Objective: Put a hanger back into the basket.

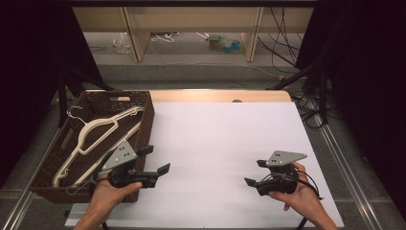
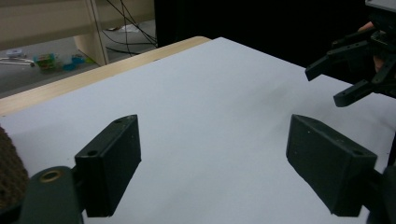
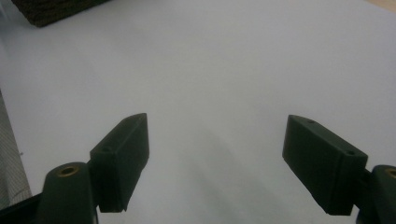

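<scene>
Left gripper (image 1: 157, 160) sits at about 7 o'clock on the white table (image 1: 225, 143), just beside the brown basket (image 1: 143, 103), jaws spread wide with nothing between them. Right gripper (image 1: 256, 172) is at about 5 o'clock, well apart from the left, jaws also released and empty over bare table. White hangers (image 1: 95, 129) lie inside the basket at 9 o'clock, untouched by either gripper.
</scene>
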### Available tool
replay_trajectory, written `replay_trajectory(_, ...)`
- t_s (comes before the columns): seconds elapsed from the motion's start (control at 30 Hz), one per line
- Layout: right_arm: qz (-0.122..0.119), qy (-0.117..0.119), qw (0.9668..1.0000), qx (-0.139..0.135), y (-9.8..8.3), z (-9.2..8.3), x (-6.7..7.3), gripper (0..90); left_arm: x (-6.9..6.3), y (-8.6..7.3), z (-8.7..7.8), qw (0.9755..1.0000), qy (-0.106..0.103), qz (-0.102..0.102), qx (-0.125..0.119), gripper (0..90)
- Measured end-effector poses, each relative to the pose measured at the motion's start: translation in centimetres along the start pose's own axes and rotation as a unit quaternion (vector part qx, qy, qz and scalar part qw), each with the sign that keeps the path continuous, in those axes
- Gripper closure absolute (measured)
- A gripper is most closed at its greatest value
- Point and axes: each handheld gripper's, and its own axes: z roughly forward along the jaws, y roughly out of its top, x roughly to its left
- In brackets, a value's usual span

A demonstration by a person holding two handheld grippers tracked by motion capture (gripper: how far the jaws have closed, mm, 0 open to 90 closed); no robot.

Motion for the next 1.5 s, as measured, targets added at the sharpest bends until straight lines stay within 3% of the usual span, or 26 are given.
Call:
replay_trajectory(0.07,0.003,-0.005,1.0,-0.005,-0.1,0.1,0.0,23.3,-0.3,-0.4,0.3,1.0,-0.003,0.002,-0.008,16.9)
replay_trajectory(0.33,0.003,-0.012,0.9997,-0.023,-0.1,0.2,0.0,20.6,-1.3,-1.8,1.0,0.9995,-0.01,0.028,0.007,16.7)
replay_trajectory(0.5,0.007,-0.008,0.9993,-0.035,-0.1,0.3,0.2,20.8,-1.3,-2.5,0.9,0.9993,0.0,0.038,-0.001,16.7)
replay_trajectory(0.6,0.005,-0.008,0.9991,-0.041,0.0,0.3,0.3,20.8,-1.8,-3.5,1.3,0.9993,-0.011,0.036,-0.003,16.8)
replay_trajectory(0.73,0.007,-0.009,0.9983,-0.057,0.0,0.4,0.5,20.8,-2.4,-4.4,1.6,0.9987,-0.012,0.048,0.013,16.9)
replay_trajectory(0.93,0.009,-0.004,0.997,-0.077,-0.2,-0.1,1.4,20.7,-2.1,-4.6,1.2,0.9991,-0.003,0.039,-0.016,16.8)
replay_trajectory(1.07,0.011,0.0,0.9971,-0.075,-0.7,-0.2,2.3,20.6,-2.0,-4.7,0.9,0.9991,0.001,0.041,-0.01,16.8)
replay_trajectory(1.13,0.006,0.003,0.9974,-0.071,-0.9,-0.2,2.5,20.6,-2.2,-4.9,1.0,0.9995,-0.003,0.031,-0.009,16.8)
replay_trajectory(1.2,0.01,-0.003,0.9974,-0.071,-1.1,-0.2,2.7,20.6,-2.3,-5.0,0.9,0.9994,-0.004,0.033,-0.005,16.8)
replay_trajectory(1.3,0.017,0.006,0.9972,-0.072,-1.2,-0.4,2.8,20.5,-2.3,-5.0,0.7,0.9992,-0.001,0.041,-0.001,16.8)
replay_trajectory(1.47,0.02,-0.002,0.9958,-0.09,-1.3,-0.5,2.9,20.2,-2.2,-5.1,0.5,0.9992,0.001,0.041,-0.002,16.8)
replay_trajectory(1.5,0.025,0.011,0.9954,-0.092,-1.3,-0.5,2.9,20.2,-2.2,-5.1,0.6,0.9992,-0.001,0.039,-0.005,16.8)
